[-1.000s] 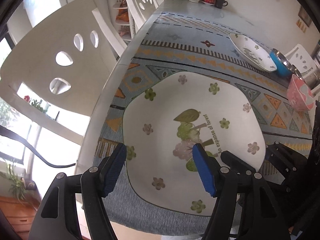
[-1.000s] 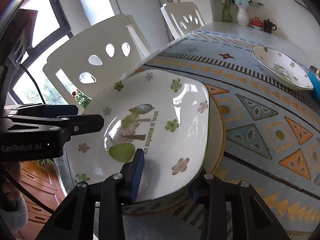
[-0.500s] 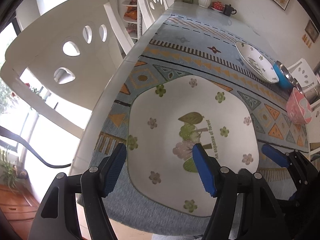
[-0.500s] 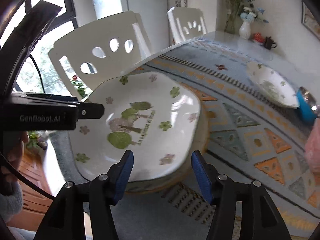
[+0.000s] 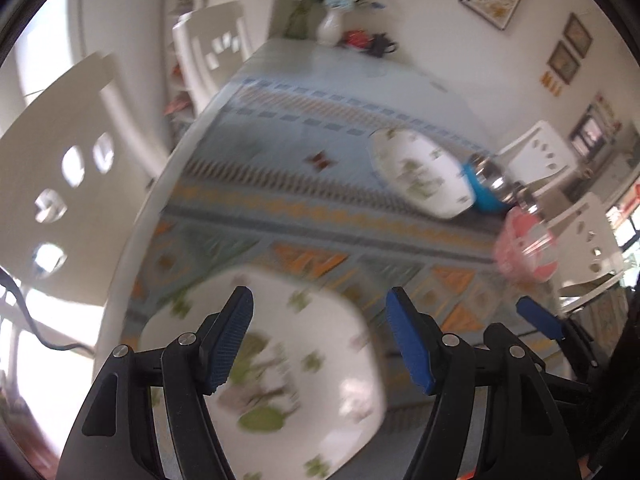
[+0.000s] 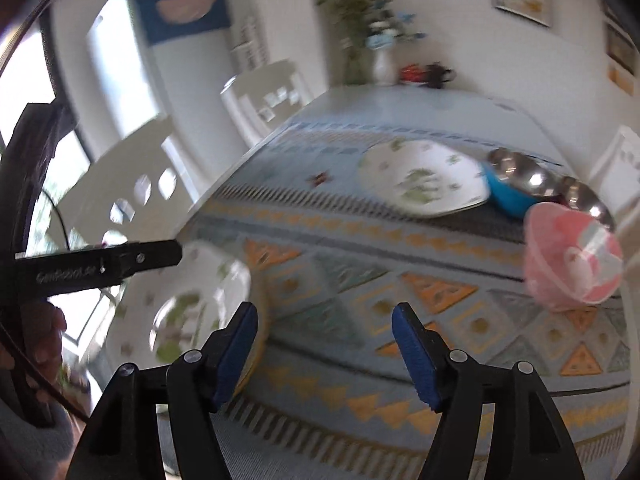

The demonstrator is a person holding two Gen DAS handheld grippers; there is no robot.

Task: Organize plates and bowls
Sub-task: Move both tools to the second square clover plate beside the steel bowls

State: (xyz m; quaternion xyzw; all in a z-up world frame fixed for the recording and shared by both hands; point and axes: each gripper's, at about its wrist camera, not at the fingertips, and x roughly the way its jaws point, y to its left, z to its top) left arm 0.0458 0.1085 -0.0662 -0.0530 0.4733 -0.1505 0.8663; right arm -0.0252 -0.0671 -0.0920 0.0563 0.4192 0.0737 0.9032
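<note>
Right claw [image 6: 326,350], opening, empty; floral plate [image 6: 188,308] lies left.

We see a white plate [image 5: 320,360] with green leaf and flower prints at the lower centre, and a second white plate [image 5: 420,176] with green prints at the upper right. The tablecloth [image 5: 304,208] is pale blue with orange triangles. Beside them sit a blue bowl [image 5: 486,196] and a pink bowl [image 6: 572,264].

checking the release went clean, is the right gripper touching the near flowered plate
Apart. The right wrist view shows the right gripper opening with only tablecloth between its jaws; the near flowered plate lies on the table left of them.
</note>
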